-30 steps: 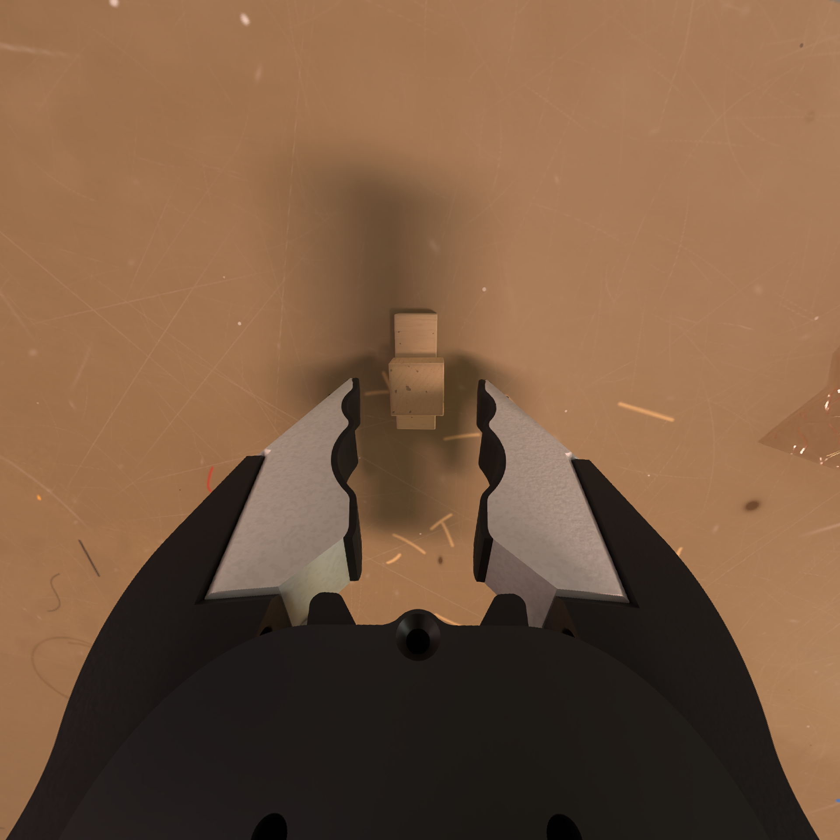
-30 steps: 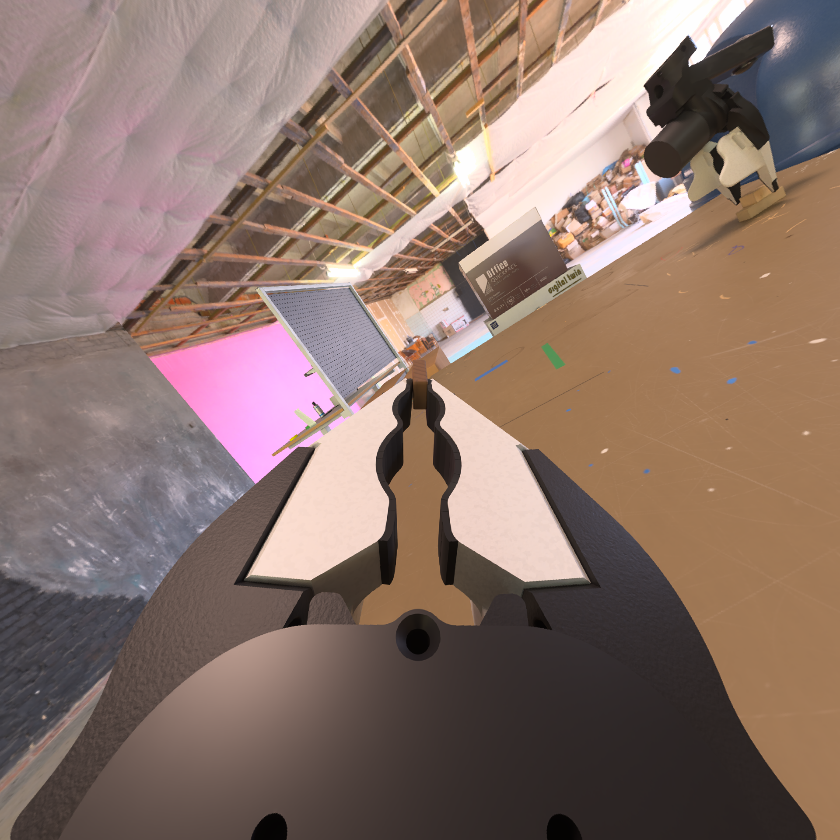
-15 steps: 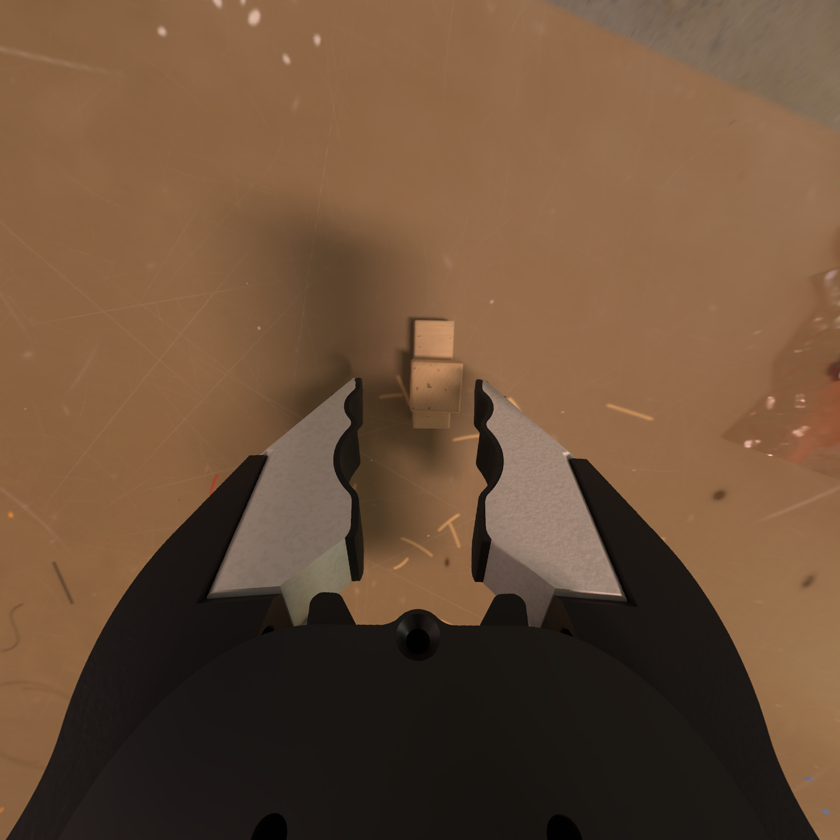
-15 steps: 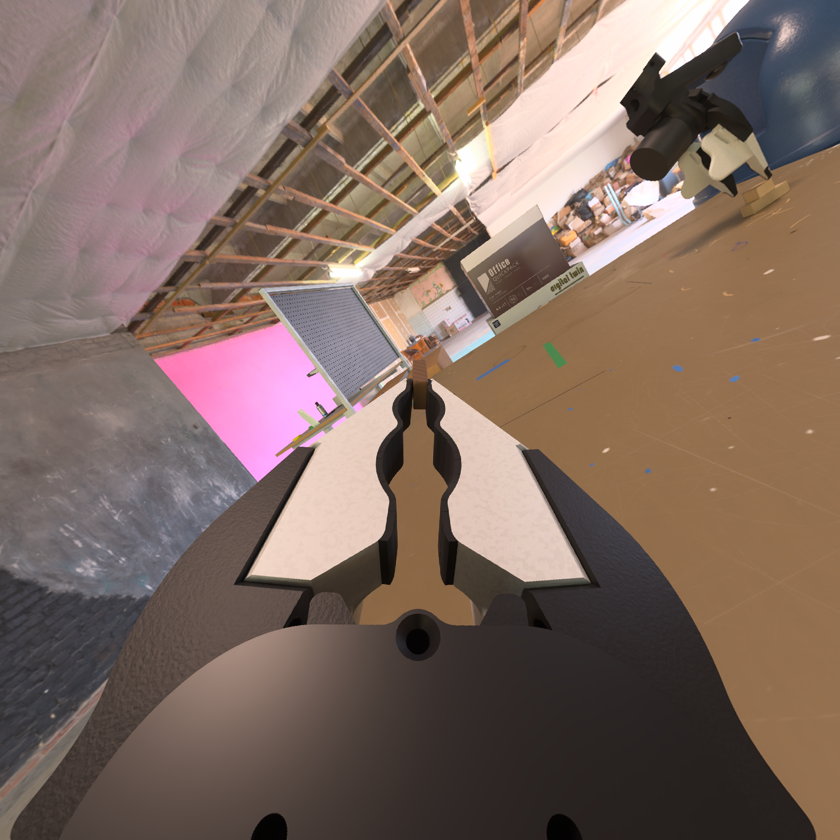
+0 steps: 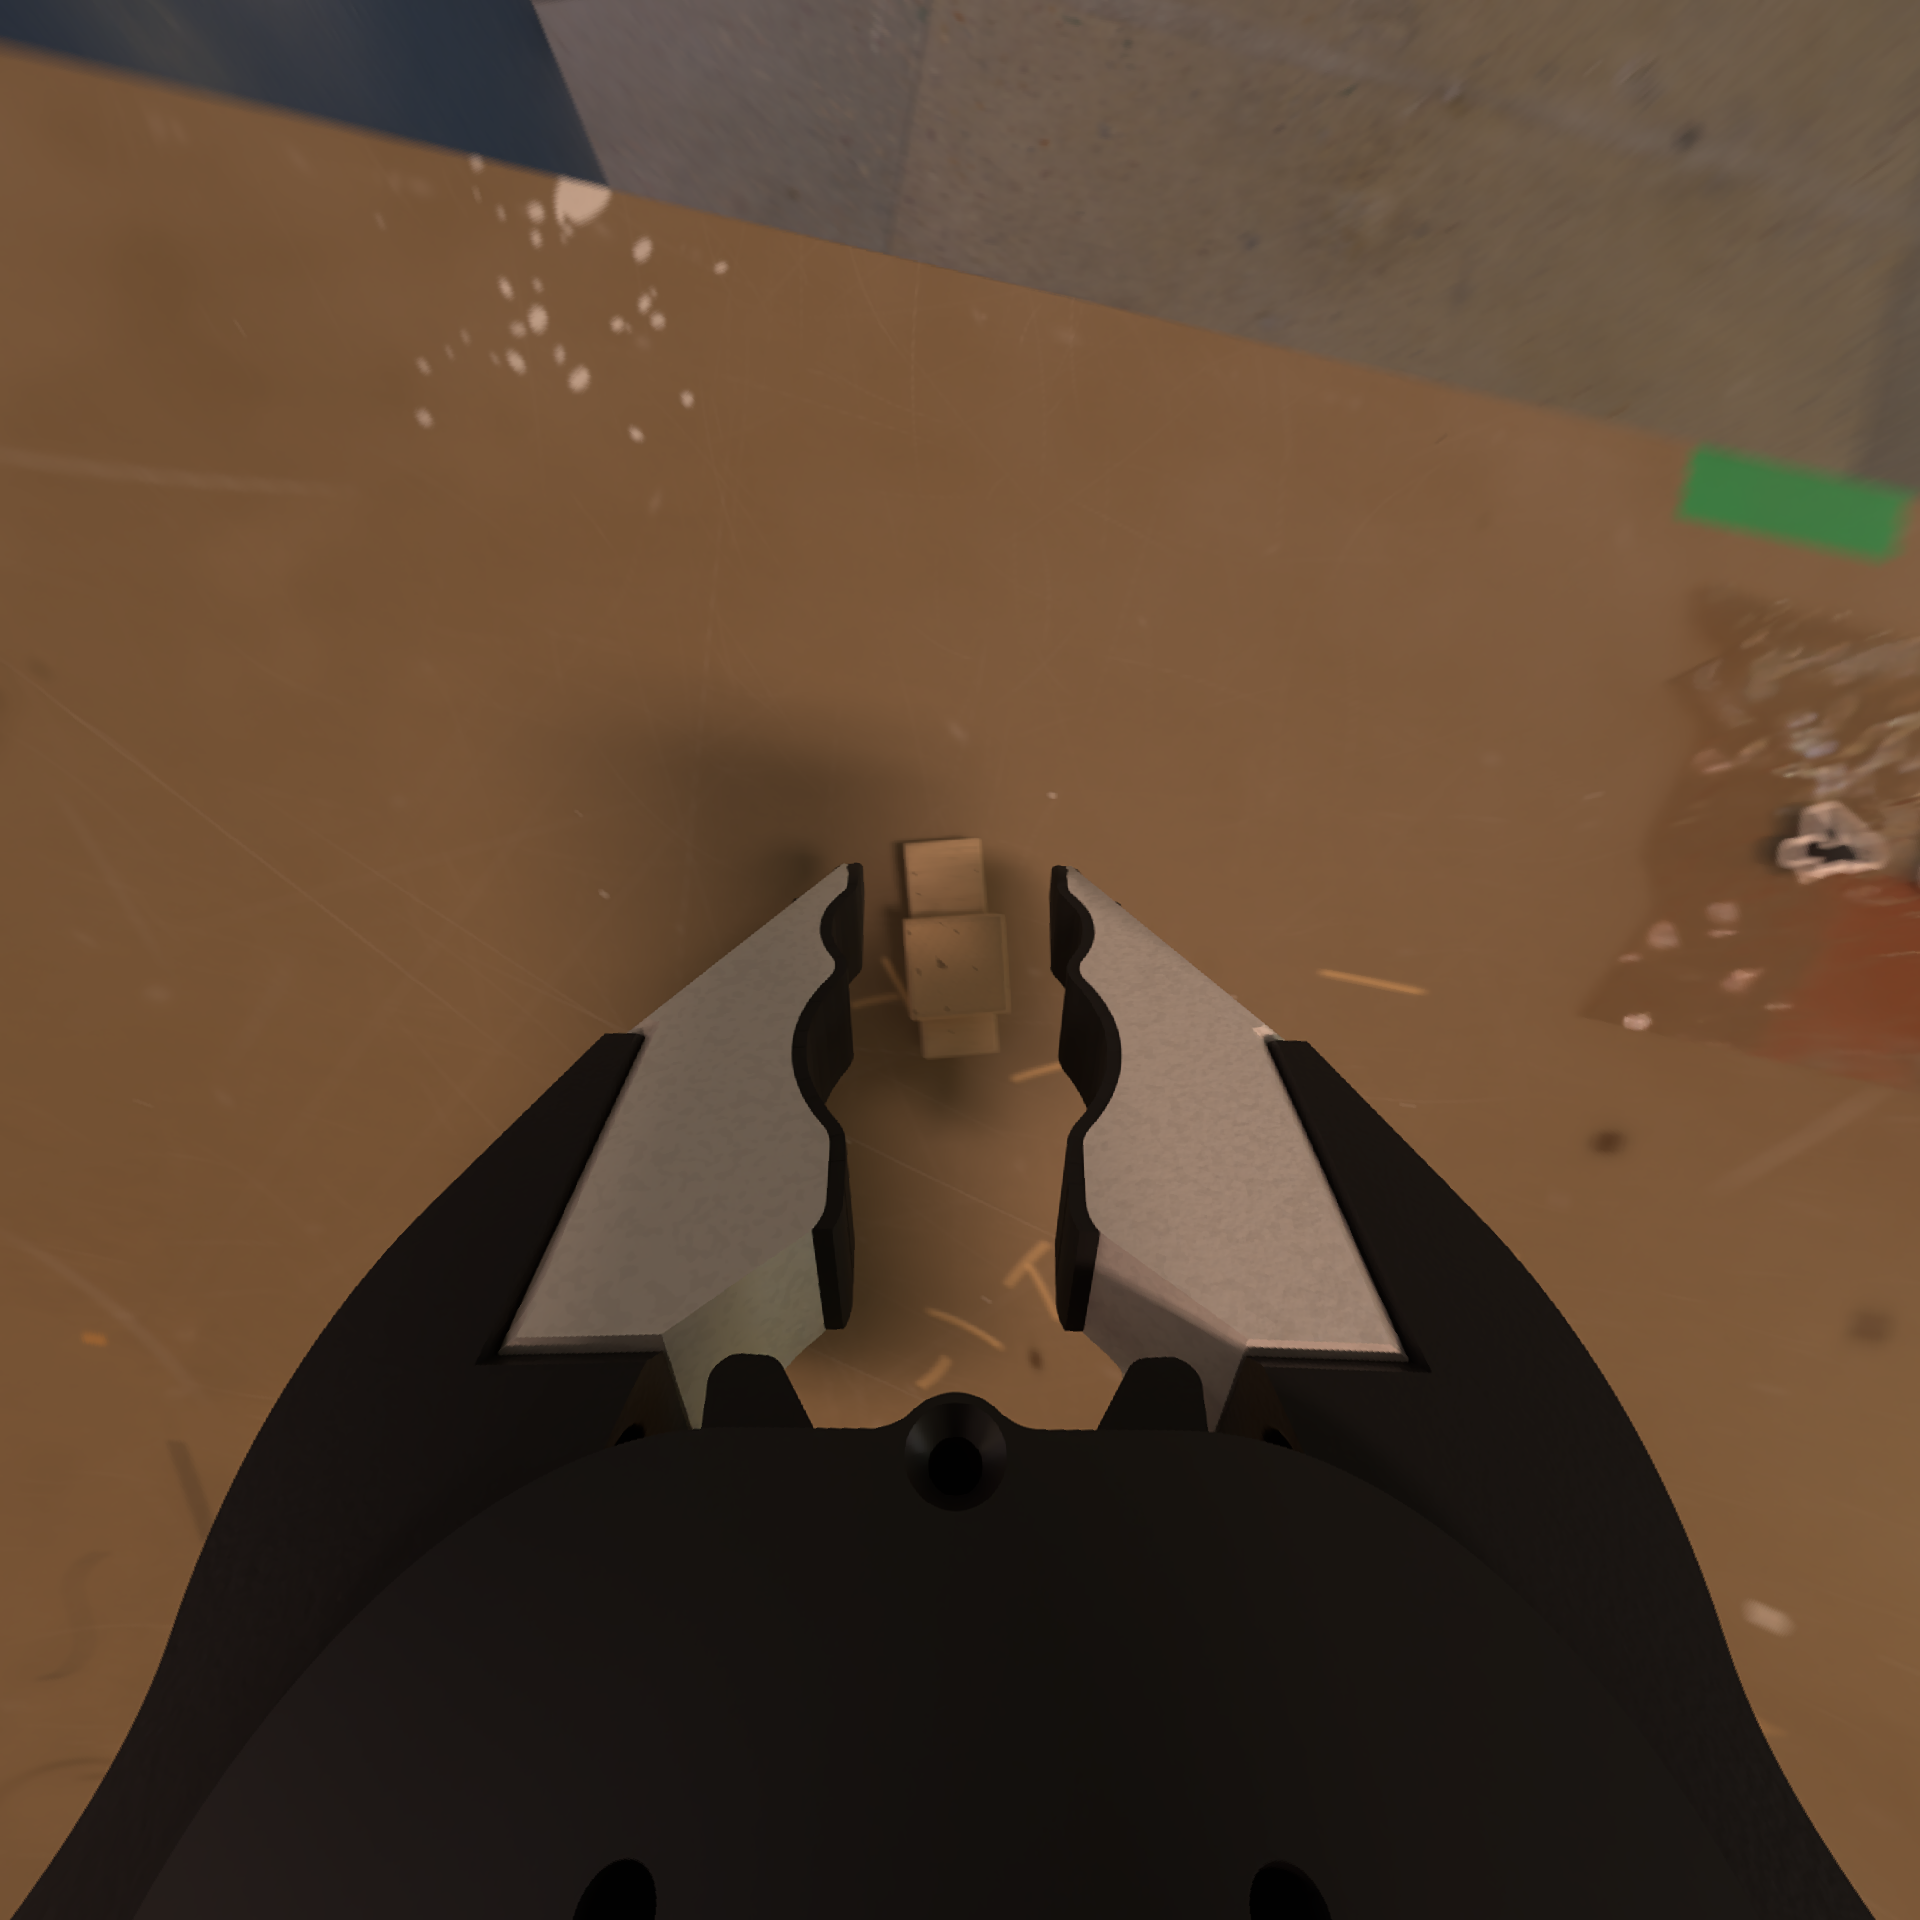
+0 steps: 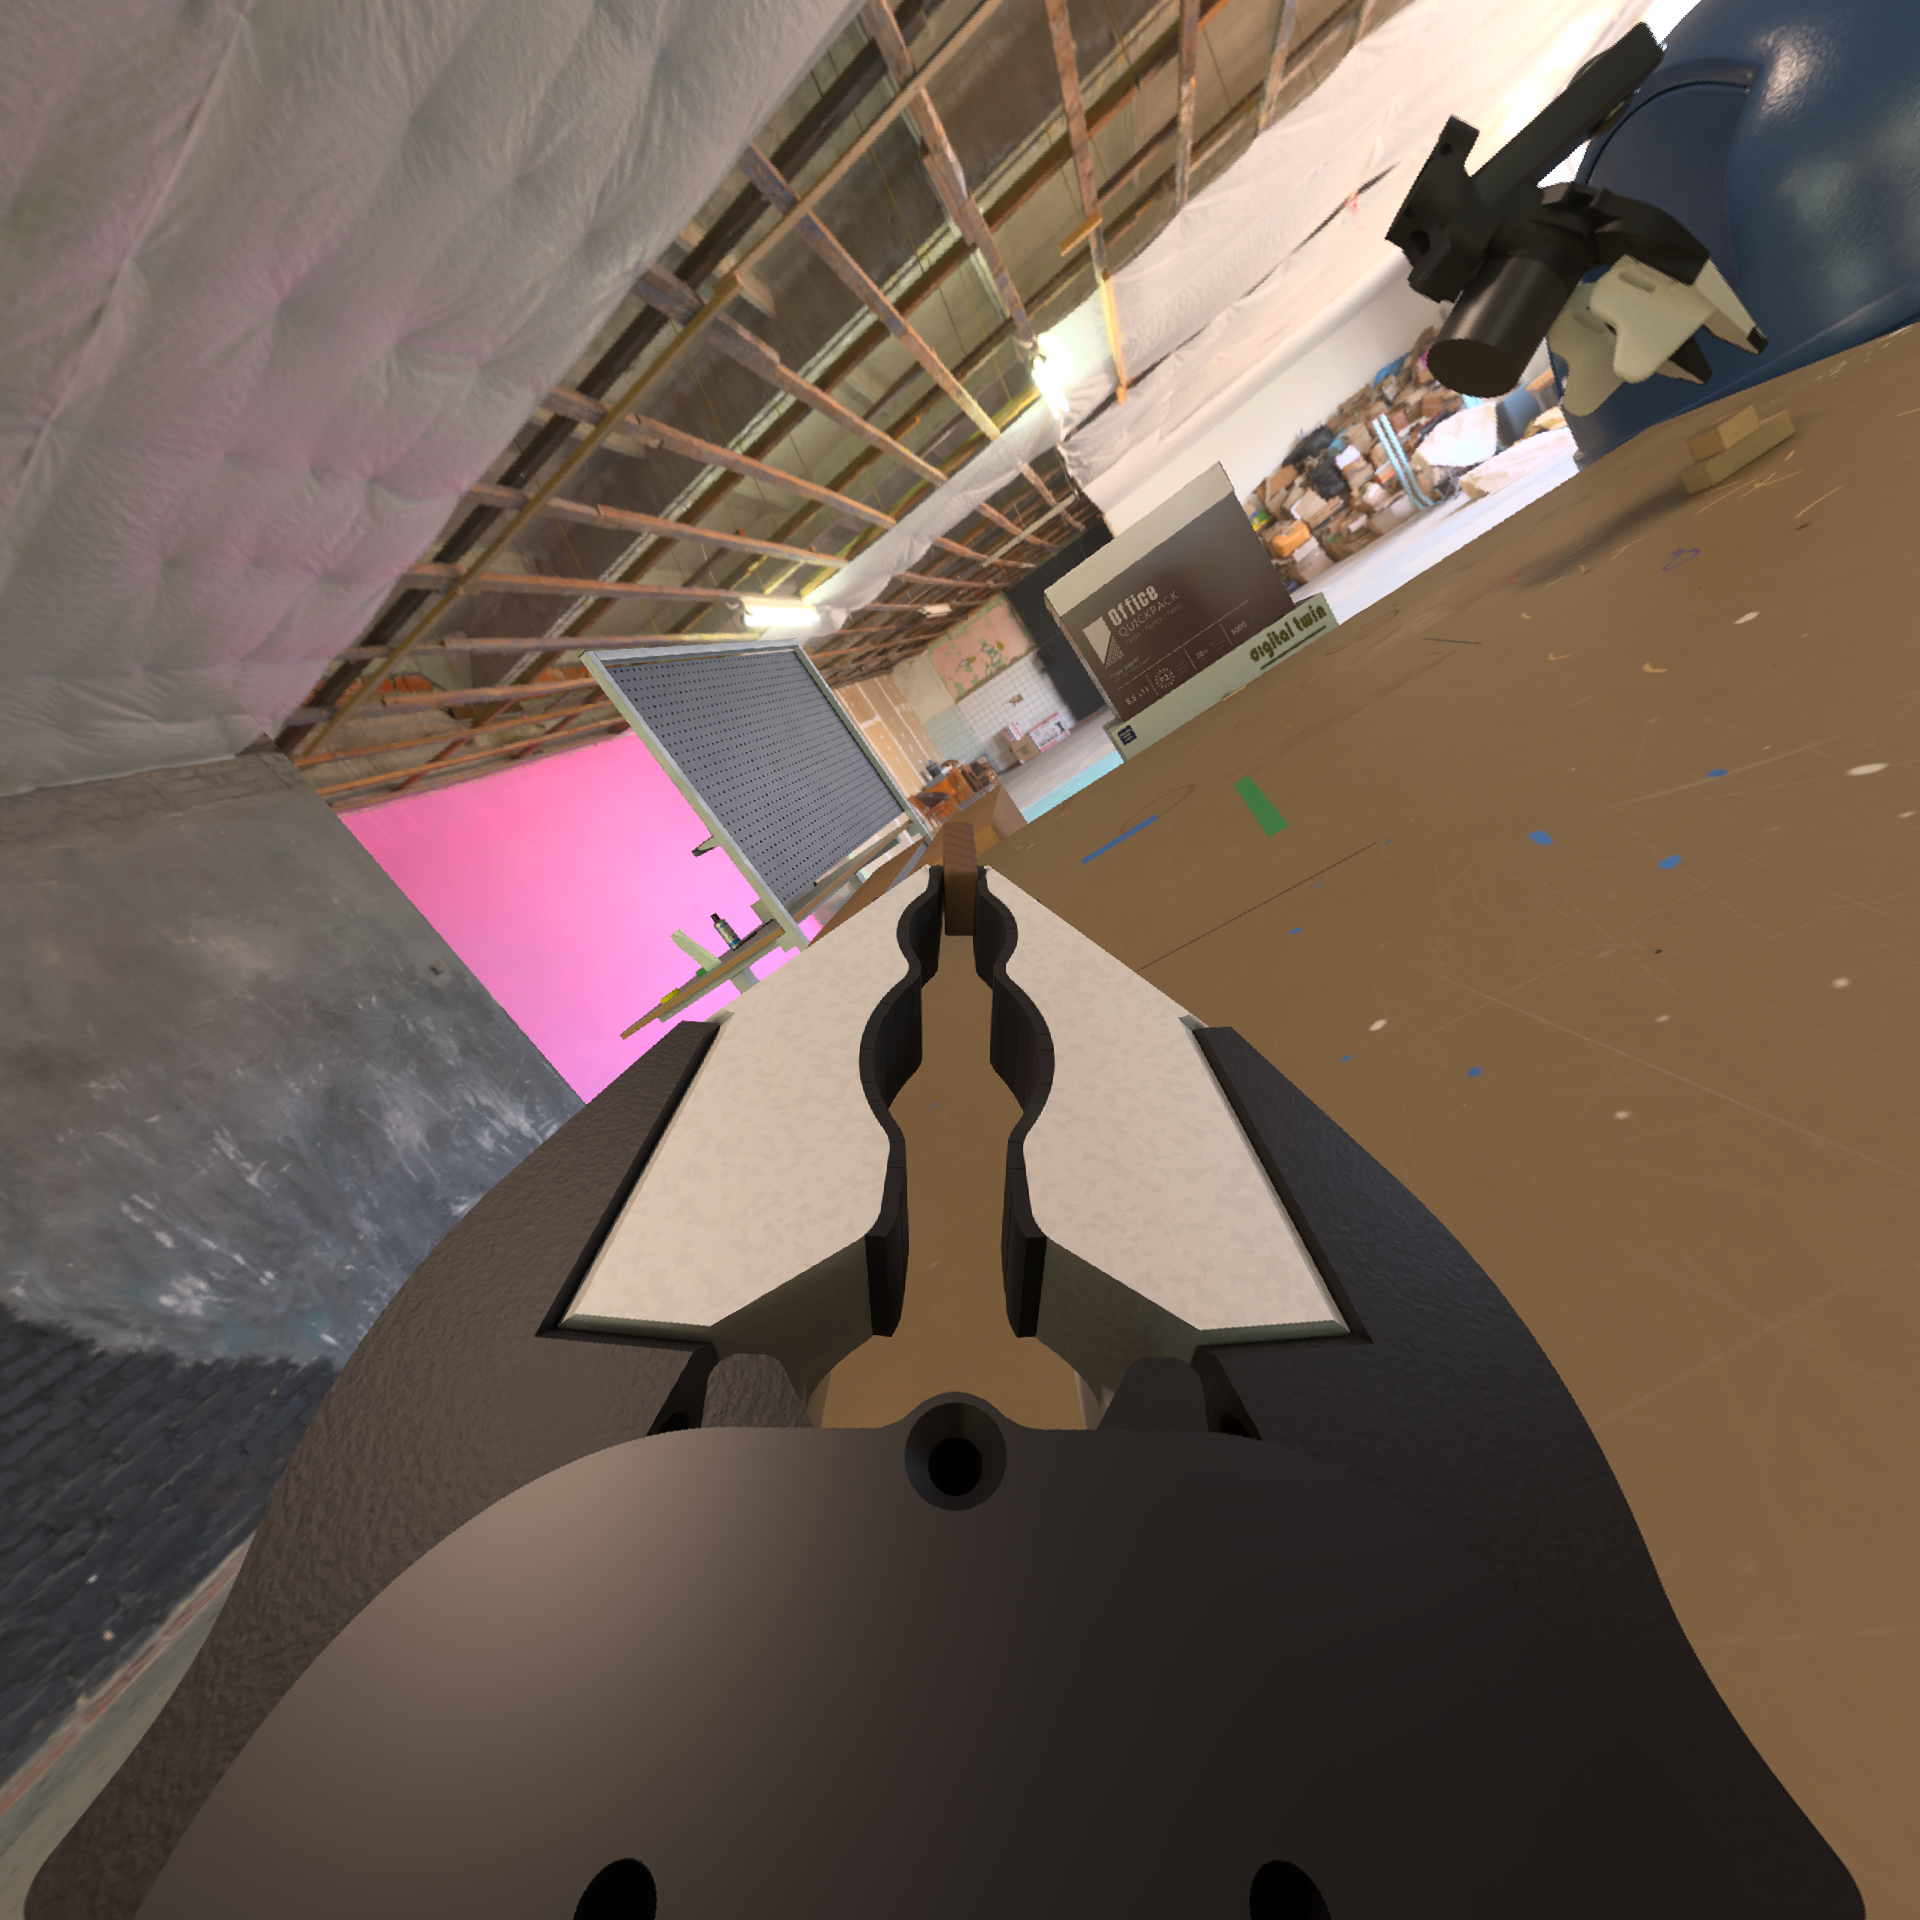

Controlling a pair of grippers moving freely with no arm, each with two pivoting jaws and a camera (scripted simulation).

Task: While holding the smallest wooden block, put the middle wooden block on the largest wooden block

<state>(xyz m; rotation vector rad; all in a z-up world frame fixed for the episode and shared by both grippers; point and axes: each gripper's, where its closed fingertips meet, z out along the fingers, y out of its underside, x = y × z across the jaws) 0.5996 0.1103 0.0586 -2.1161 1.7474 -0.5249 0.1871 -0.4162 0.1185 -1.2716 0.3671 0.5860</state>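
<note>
In the left wrist view the middle wooden block (image 5: 954,966) lies crosswise on the longer largest wooden block (image 5: 942,879), which rests on the brown table (image 5: 416,727). My left gripper (image 5: 953,875) is open and empty, held above the stack and apart from it. In the right wrist view my right gripper (image 6: 961,896) is shut on the smallest wooden block (image 6: 961,871), which shows only at the fingertips. Far off at the upper right the left gripper (image 6: 1714,353) hovers above the two stacked blocks (image 6: 1737,447).
A green tape mark (image 5: 1792,514) and a shiny torn patch (image 5: 1787,862) lie on the table to the right of the stack. The table's far edge (image 5: 1247,332) runs across the top. A cardboard box (image 6: 1174,603) and a pegboard (image 6: 758,758) stand beyond the right gripper.
My left gripper has lifted and drawn back from the stack, staying open; the table's far edge and green mark have come into view. The right gripper has held still with its block.
</note>
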